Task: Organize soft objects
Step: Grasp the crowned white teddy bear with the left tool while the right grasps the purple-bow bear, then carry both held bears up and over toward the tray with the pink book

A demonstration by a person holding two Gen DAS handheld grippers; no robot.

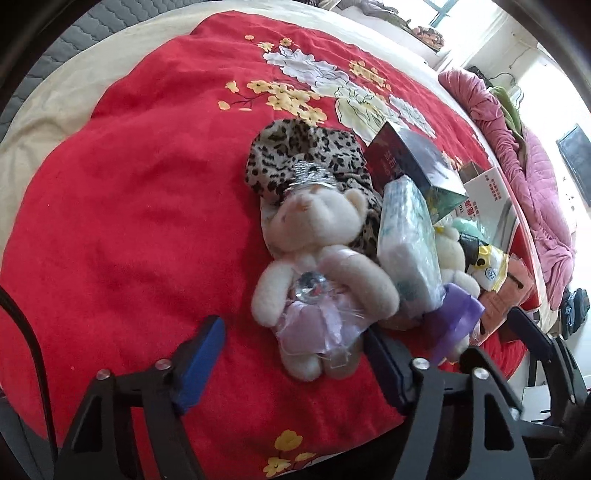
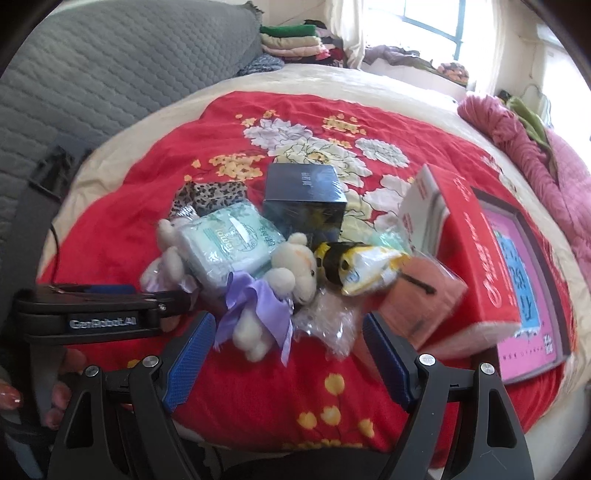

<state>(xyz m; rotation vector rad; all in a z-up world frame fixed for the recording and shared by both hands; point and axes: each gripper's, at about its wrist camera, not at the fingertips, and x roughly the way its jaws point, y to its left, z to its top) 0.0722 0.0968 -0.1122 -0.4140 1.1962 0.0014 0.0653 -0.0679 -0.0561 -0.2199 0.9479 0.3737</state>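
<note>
Left wrist view: left tool (image 1: 295, 354) spread around cream teddy bear (image 1: 317, 258) on the bed (image 1: 129, 184); right tool (image 2: 290, 347) spread, empty.

Your daylight comes from the window (image 2: 428, 22) far ahead of the tool, blown out white. The red blanket (image 1: 147, 184) is evenly lit with soft shadows. Fisheye bending and dark vignetting crowd your edges; the right margins blur.

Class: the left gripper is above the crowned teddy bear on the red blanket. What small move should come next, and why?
Probably lower the left gripper a little further over the crowned teddy bear before closing: its jaws stand open, flanking the bear's legs, pads not yet pressing it.
</note>
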